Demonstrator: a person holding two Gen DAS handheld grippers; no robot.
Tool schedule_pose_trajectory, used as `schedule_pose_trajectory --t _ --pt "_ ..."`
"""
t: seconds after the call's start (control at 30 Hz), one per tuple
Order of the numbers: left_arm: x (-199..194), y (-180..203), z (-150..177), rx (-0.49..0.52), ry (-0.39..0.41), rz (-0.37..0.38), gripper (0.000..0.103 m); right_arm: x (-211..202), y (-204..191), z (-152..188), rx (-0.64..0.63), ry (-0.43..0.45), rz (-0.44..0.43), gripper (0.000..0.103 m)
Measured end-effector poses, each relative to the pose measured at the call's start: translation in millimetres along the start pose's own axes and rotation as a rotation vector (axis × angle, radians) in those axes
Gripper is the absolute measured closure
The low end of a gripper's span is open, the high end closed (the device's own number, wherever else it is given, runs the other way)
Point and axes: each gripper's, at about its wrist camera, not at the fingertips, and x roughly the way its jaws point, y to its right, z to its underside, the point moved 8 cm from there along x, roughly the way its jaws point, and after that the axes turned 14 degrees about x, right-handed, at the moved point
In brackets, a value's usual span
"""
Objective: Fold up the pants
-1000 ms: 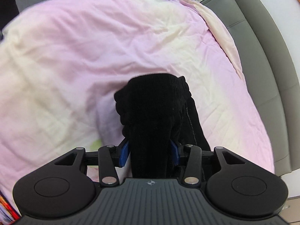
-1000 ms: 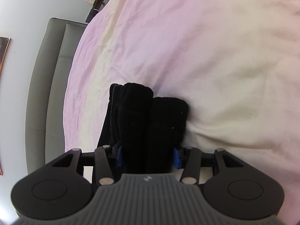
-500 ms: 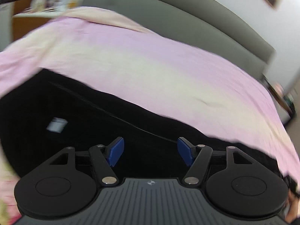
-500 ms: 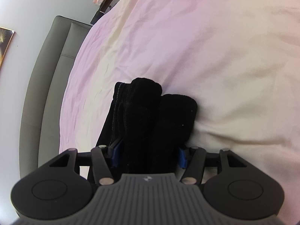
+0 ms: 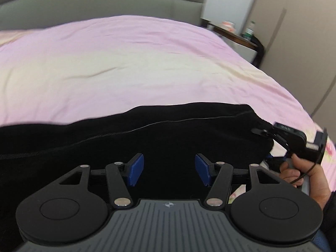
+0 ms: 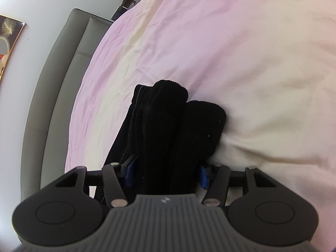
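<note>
just ahead of the left wrist camera, the left gripper (image 5: 169, 169) hangs above the black pants (image 5: 147, 138) with its blue pads (image 5: 136, 168) spread apart and nothing pinched between them; its jaws have just been closing a little from a wider spread, yet the cloth lies below them, untouched as far as can be seen. the pants stretch as a long dark band across the near part of the pink and cream bedcover (image 5: 126, 63), a thin pale seam running along their length. at the band's right end the right gripper (image 5: 262, 131) grips the fabric, and a hand (image 5: 302, 174) holds its handle. beyond the bedcover stands a grey padded headboard (image 5: 105, 2), and to the right of it a small dark bedside table (image 5: 237, 36) with blurred items on top.

close to the right wrist camera, the right gripper (image 6: 166, 173) is pinching a thick bunch of the pants (image 6: 174, 126), its blue pads pressed against both sides of the bundle. two rounded folds of cloth stick out past the fingers and rest on the bedcover (image 6: 231, 52). further off, at the left, the headboard (image 6: 63, 84) curves upward, and a framed picture (image 6: 9, 33) hangs on the wall.
</note>
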Motion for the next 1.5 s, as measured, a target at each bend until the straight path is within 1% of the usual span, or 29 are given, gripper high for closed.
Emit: schedule_pose_trajectory --t 0.03,0.1,0.2,0.23,0.27,0.33,0.37,0.4,0.43,0.47,0.5,0.57,0.63,0.73,0.8,0.83,0.87,0.93,1.0,1.07,1.13,1.17,1.23,1.3,1.33,1.37,1.43,1.47,1.5 --pt "8 8 -2 0.044 -0.009 0.005 0.036 1 -1 1 -0.007 0.000 0.000 0.050" --pt "27 22 2 0.121 -0.062 0.008 0.036 1 -1 1 -0.014 -0.002 0.001 0.050" --pt "58 28 23 0.161 -0.196 0.011 0.035 1 -1 0 -0.019 -0.004 0.000 0.051" --pt "66 26 33 0.155 -0.229 0.002 0.032 2 0 0 -0.021 -0.005 0.000 0.054" --pt "71 22 38 0.129 -0.238 0.004 0.029 2 0 -1 -0.022 -0.007 0.004 0.056" --pt "77 14 42 0.049 -0.245 0.022 0.027 3 4 -2 -0.022 -0.015 0.016 0.073" --pt "77 12 41 0.024 -0.248 0.024 0.027 4 5 -2 -0.016 -0.030 0.007 0.078" --pt "75 11 39 0.014 -0.251 0.023 0.027 5 6 -2 -0.008 -0.039 -0.002 0.084" --pt "69 11 36 0.019 -0.250 0.020 0.028 4 5 -2 -0.008 -0.038 -0.005 0.085" --pt "63 11 33 0.027 -0.245 0.015 0.034 3 4 -3 -0.015 -0.034 -0.002 0.086" --pt "53 9 30 0.028 -0.236 0.002 0.035 2 2 -3 -0.027 -0.028 0.001 0.087" --pt "24 -3 26 0.002 -0.184 -0.043 0.034 0 -3 -1 -0.058 -0.012 0.004 0.088" --pt "-7 -26 30 -0.059 -0.144 -0.071 0.030 -1 -6 0 -0.075 -0.003 0.007 0.088" --pt "-41 -68 59 -0.161 -0.170 -0.153 0.030 -1 -9 0 -0.063 0.005 0.020 0.089" --pt "-53 -96 84 -0.238 -0.208 -0.193 0.031 -5 -18 2 -0.079 0.028 0.032 0.090" --pt "-55 -108 98 -0.275 -0.235 -0.194 0.035 -10 -27 5 -0.099 0.053 0.029 0.090" --pt "-54 -116 111 -0.301 -0.259 -0.177 0.042 -15 -39 9 -0.138 0.079 0.022 0.090" --pt "-51 -120 122 -0.289 -0.257 -0.149 0.042 -30 -79 26 -0.305 0.156 0.001 0.090" --pt "-51 -119 124 -0.280 -0.247 -0.151 0.041 -46 -122 55 -0.509 0.224 -0.029 0.090" --pt "-53 -116 120 -0.309 -0.225 -0.131 0.035 -63 -166 106 -0.780 0.277 -0.104 0.090" --pt "-60 -120 118 -0.355 -0.194 -0.110 0.035 -76 -194 169 -1.053 0.299 -0.201 0.090" --pt "-63 -120 116 -0.380 -0.174 -0.104 0.035 -79 -201 205 -1.195 0.297 -0.245 0.090" --pt "-81 -131 116 -0.422 -0.127 -0.120 0.035 -77 -199 268 -1.437 0.284 -0.288 0.089" --pt "-106 -145 120 -0.456 -0.083 -0.172 0.035 -64 -180 326 -1.645 0.240 -0.307 0.089" --pt "-119 -153 123 -0.474 -0.065 -0.197 0.035 -54 -165 354 -1.737 0.183 -0.308 0.086" --pt "-130 -160 127 -0.492 -0.050 -0.212 0.035 -42 -148 378 -1.821 0.105 -0.287 0.084" --pt "-146 -173 132 -0.526 -0.040 -0.229 0.035 -17 -101 422 -2.054 -0.060 -0.191 0.075" --pt "-153 -178 135 -0.538 -0.042 -0.233 0.035 -8 -80 436 -2.188 -0.061 -0.141 0.074" --pt "-157 -182 137 -0.544 -0.046 -0.234 0.035 -9 -71 442 -2.271 -0.003 -0.146 0.074"
